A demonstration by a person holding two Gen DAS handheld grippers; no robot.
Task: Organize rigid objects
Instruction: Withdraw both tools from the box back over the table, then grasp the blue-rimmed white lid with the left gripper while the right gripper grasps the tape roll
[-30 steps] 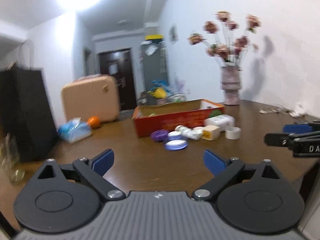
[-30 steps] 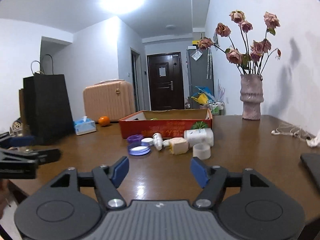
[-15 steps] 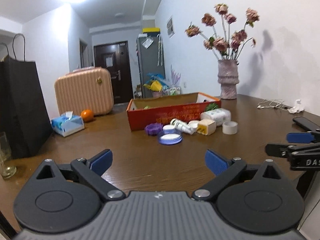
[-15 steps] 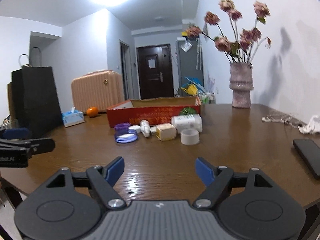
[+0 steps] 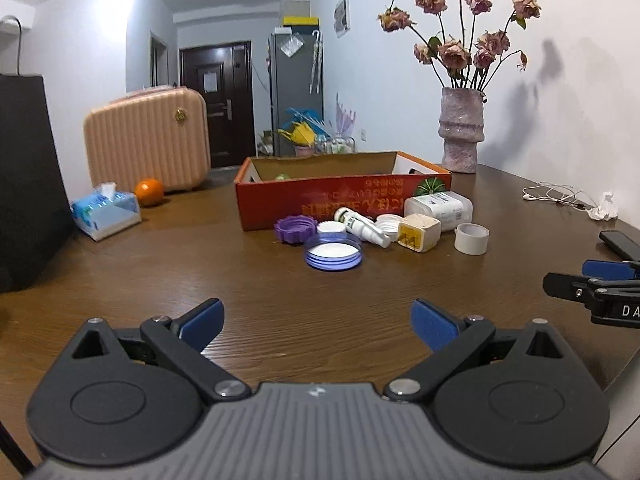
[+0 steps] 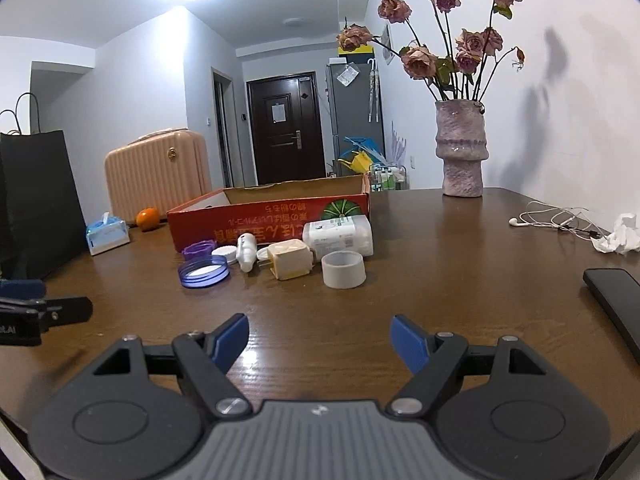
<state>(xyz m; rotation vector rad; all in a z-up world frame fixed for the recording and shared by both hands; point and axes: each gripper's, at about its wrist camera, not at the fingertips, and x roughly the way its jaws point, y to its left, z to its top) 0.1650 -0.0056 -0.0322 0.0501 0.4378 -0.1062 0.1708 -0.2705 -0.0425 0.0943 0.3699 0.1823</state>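
As the left wrist view looks over the brown desk [image 5: 120, 280], the left claw [image 5: 318, 324] stands wide open with nothing between its blue pads, well short of the clutter. That clutter sits in a tight group just in front of an orange box [image 5: 340, 196]: a purple ring [image 5: 295, 229], a blue lid [image 5: 333, 254], a white cap [image 5: 333, 227], a small bottle [image 5: 362, 227] lying on its side, a cream plug [image 5: 418, 233], a white tub [image 5: 438, 209] and a tape roll [image 5: 472, 238]. All look light and stiff. The lids are low and flat, so I judge a pinch across the rim is the way to take them; the bottle would likely roll, so grip it across its body. The box is open at the top, and only a bit of green [image 5: 282, 176] shows over its wall; the rest of its inside is hidden.

In the right wrist view, the right claw [image 6: 320, 340] is also open and empty, its jaws having just been opening with nothing between them. The tape roll [image 6: 343, 269] is the nearest piece, standing on its edge face with the hole up; I judge one pad inside and one outside would hold it. The plug [image 6: 290, 265] lies beside it, prongs toward the bottle [image 6: 246, 252]. The left claw [image 6: 24, 312] shows at the left edge.
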